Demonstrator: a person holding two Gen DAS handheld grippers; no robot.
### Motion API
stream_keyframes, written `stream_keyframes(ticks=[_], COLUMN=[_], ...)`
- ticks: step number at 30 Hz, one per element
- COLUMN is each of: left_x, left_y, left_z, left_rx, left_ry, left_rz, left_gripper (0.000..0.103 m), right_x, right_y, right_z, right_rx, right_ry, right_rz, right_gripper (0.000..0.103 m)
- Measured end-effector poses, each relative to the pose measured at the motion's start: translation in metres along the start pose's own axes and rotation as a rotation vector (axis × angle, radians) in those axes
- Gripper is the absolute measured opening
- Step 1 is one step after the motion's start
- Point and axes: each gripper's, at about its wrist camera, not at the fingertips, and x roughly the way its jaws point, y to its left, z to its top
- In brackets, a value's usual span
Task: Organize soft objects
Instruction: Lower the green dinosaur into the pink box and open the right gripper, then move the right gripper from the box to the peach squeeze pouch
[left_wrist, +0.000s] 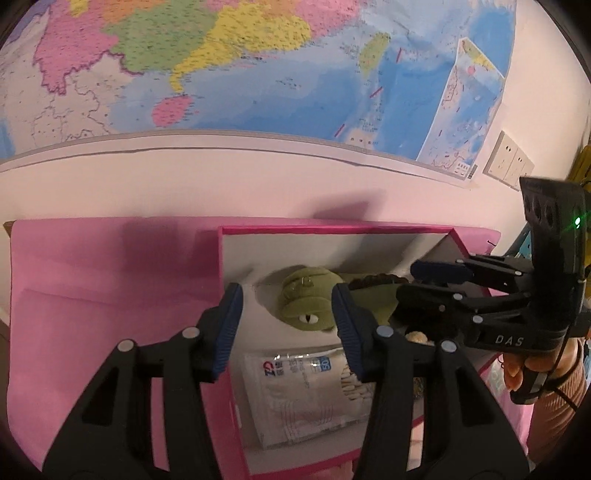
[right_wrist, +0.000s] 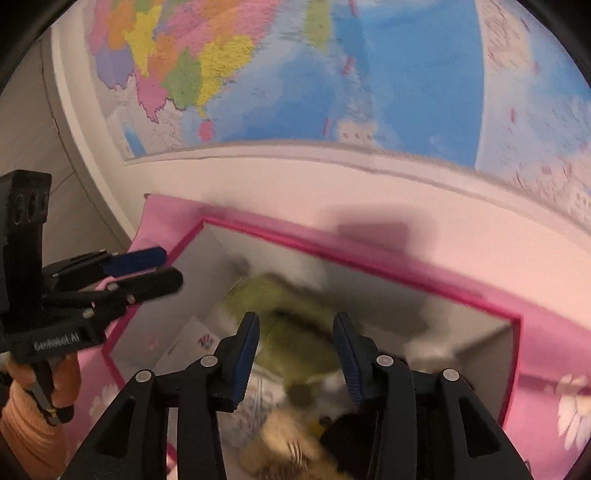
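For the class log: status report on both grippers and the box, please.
Left gripper open, empty, over pink box. Right gripper open, empty. Green plush and wipes pack already inside. Nothing blocking.

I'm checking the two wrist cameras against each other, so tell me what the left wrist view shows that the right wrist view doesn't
Only the left wrist view shows the wall sockets, a sharp look at the plastic packet in the box, and the right gripper reaching in from the side.

Only the right wrist view shows the tan striped plush and the left gripper from the side.

Both share the wall map, the pink box and the green plush toy inside it. Both grippers are open and empty.
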Motion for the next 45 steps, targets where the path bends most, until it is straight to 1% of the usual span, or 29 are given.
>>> stream_keyframes(ticks=[4,9,12,14,16,18,21,24,26,30,33,37,39,43,45], left_x=[-0.006,-0.025,-0.038,-0.053,-0.066,-0.08,-0.095,-0.102,-0.1,-0.096,-0.092,-0.085,-0.081,-0.078,-0.08], left_y=[-0.001,-0.006,-0.01,-0.013,-0.019,-0.028,-0.044,-0.054,-0.062,-0.072,-0.081,-0.103,-0.113,-0.13,-0.135], left_z=[-0.006,-0.017,-0.023,-0.029,-0.036,-0.046,-0.065,-0.087,-0.101,-0.124,-0.141,-0.165,-0.177,-0.195,-0.203], left_rx=[-0.012,-0.011,-0.014,-0.011,0.006,0.039,0.103,0.133,0.151,0.154,0.147,0.166,0.184,0.22,0.238], left_ry=[-0.004,-0.027,-0.053,-0.071,-0.085,-0.098,-0.097,-0.066,-0.031,0.03,0.073,0.133,0.168,0.233,0.251], left_rz=[-0.014,-0.042,-0.06,-0.102,-0.133,-0.167,-0.206,-0.247,-0.253,-0.27,-0.302,-0.364,-0.372,-0.396,-0.404], left_gripper=[0.052,0.052,0.052,0.052,0.053,0.057,0.058,0.058,0.058,0.058,0.058,0.058,0.058,0.058,0.058], right_x=[0.004,0.017,0.019,0.013,-0.001,-0.022,-0.058,-0.092,-0.11,-0.132,-0.131,-0.128,-0.129,-0.133,-0.133], right_y=[-0.001,-0.01,-0.009,-0.01,-0.008,-0.007,-0.004,-0.002,-0.001,-0.001,-0.001,-0.013,-0.015,0.001,0.015], right_z=[-0.008,-0.01,-0.008,-0.007,-0.009,-0.014,-0.03,-0.051,-0.066,-0.102,-0.13,-0.17,-0.186,-0.206,-0.215], right_rx=[-0.009,0.053,0.066,0.084,0.084,0.073,0.048,0.021,0.003,0.015,0.028,0.111,0.139,0.098,0.062], right_ry=[0.044,0.102,0.108,0.086,0.052,0.009,-0.045,-0.082,-0.097,-0.092,-0.054,0.017,0.043,0.082,0.098], right_rz=[-0.018,0.01,0.01,0.033,0.044,0.07,0.097,0.121,0.134,0.16,0.129,0.123,0.13,0.147,0.174], right_gripper=[0.042,0.042,0.043,0.043,0.043,0.043,0.043,0.043,0.043,0.043,0.043,0.043,0.043,0.043,0.043])
